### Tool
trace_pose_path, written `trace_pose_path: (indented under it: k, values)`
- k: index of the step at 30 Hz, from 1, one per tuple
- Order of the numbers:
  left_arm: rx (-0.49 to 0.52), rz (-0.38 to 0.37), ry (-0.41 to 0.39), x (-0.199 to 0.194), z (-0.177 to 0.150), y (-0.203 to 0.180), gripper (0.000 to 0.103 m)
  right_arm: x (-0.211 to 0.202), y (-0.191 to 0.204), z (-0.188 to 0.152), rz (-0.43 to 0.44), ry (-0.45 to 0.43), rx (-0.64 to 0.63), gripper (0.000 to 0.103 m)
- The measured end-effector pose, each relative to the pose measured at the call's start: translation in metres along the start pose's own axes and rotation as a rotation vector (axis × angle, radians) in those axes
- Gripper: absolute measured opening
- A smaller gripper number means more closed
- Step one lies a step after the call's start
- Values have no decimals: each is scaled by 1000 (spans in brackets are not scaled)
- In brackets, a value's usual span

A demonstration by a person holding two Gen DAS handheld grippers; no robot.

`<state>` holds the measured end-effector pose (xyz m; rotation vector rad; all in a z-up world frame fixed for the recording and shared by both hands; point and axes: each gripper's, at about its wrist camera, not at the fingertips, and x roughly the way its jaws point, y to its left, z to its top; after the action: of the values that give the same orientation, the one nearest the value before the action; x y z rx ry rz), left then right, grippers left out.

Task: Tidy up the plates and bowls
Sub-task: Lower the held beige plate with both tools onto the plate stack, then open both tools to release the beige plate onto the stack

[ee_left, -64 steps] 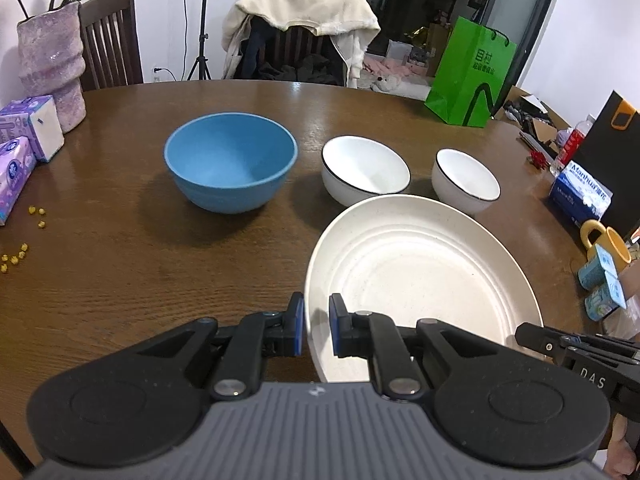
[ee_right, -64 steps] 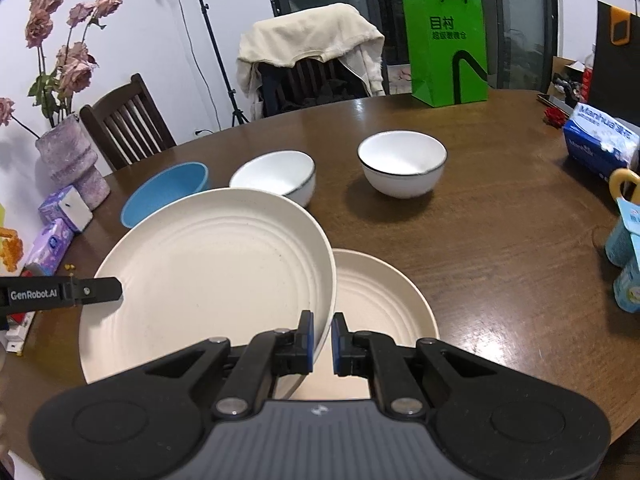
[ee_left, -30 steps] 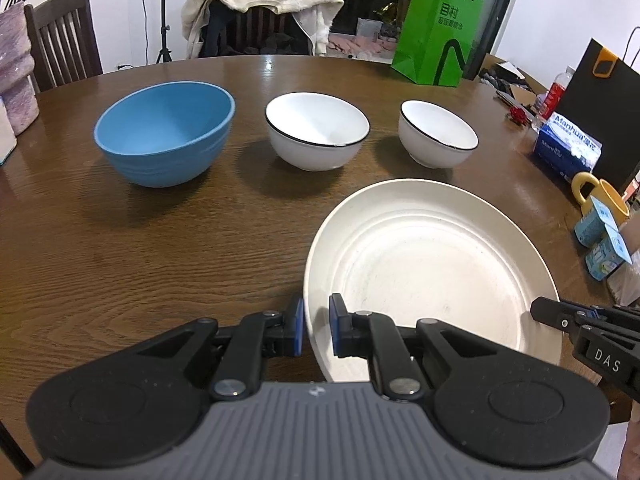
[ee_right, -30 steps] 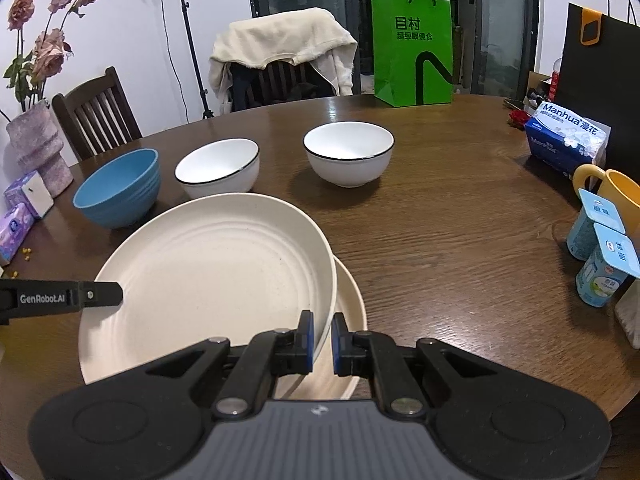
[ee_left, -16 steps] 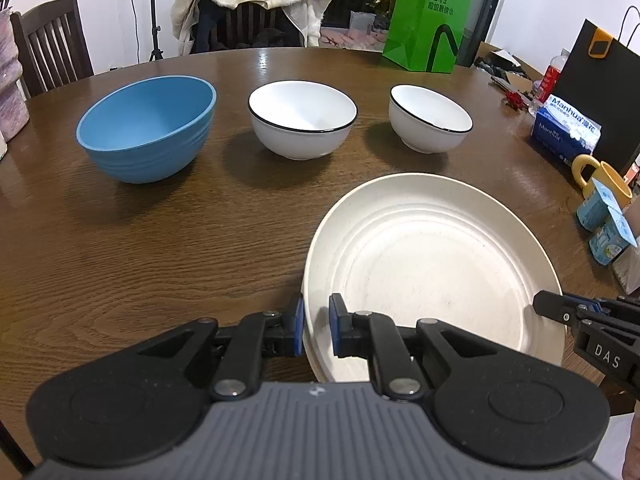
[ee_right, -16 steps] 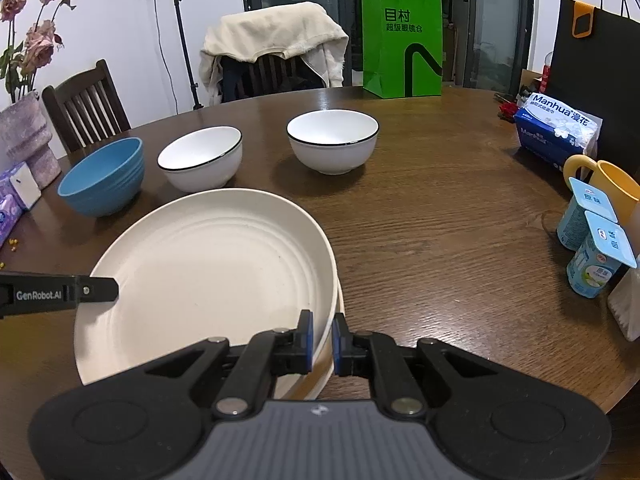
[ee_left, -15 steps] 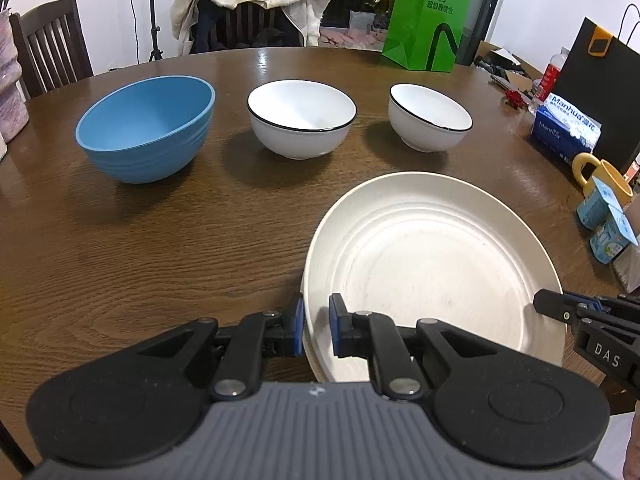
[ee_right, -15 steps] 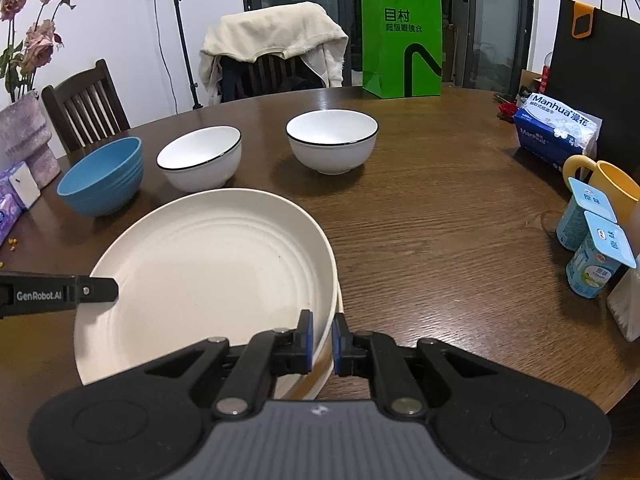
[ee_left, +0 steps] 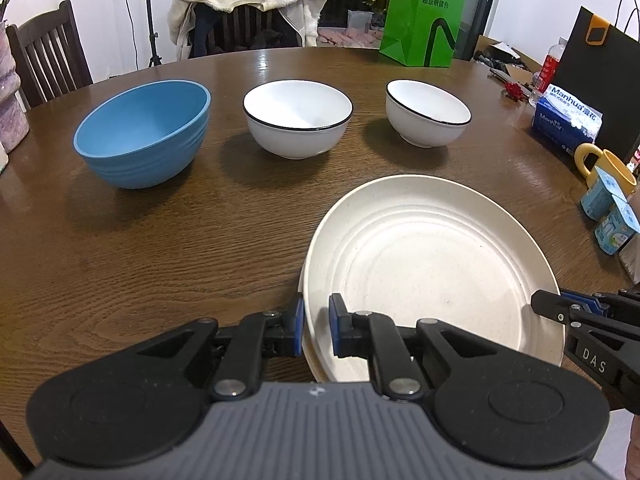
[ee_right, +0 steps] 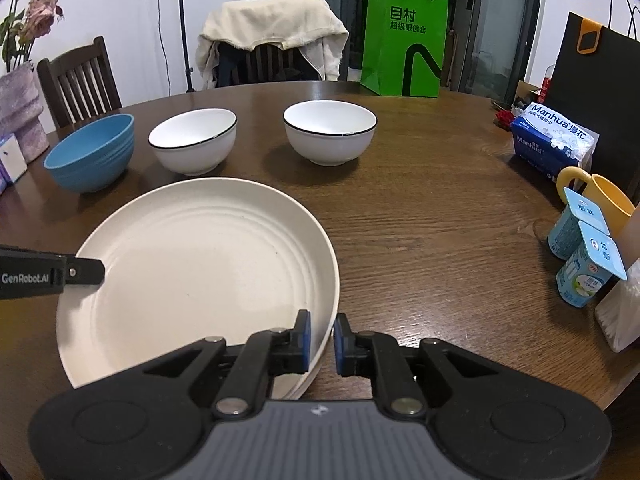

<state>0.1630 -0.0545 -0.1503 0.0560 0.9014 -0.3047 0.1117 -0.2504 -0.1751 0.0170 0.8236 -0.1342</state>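
Observation:
A cream plate (ee_left: 432, 264) (ee_right: 200, 272) sits near the table's front edge, stacked on a second cream plate whose rim (ee_right: 308, 384) just peeks out beneath. My left gripper (ee_left: 316, 330) is shut on the top plate's left rim. My right gripper (ee_right: 320, 340) is shut on its right rim. Each gripper's tip shows in the other's view, the right gripper (ee_left: 560, 308) and the left gripper (ee_right: 88, 270). Behind the plates stand a blue bowl (ee_left: 144, 132) (ee_right: 92, 156) and two white black-rimmed bowls (ee_left: 298, 120) (ee_left: 428, 118), all upright in a row.
A green paper bag (ee_left: 424, 12) stands at the table's far edge. On the right are a tissue pack (ee_left: 566, 122), a yellow mug (ee_left: 604, 168) and yogurt cups (ee_right: 588, 268). A vase (ee_right: 20, 112) is at the left, chairs behind.
The held plate has moved right and down over the lower plate, which was half exposed and now shows only a thin rim. Both grippers kept their hold.

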Motion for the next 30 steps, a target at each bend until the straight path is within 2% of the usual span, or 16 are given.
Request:
trace_pose_path:
  k: [25, 28, 30]
  values:
    - [21, 41, -12, 4, -5, -10, 14, 5, 6, -5, -33, 1, -29, 12]
    - [14, 35, -12, 3, -5, -9, 18, 5, 5, -5, -28, 2, -22, 12]
    - [7, 33, -15, 3, -4, -7, 37, 5, 2, -4, -13, 6, -5, 14]
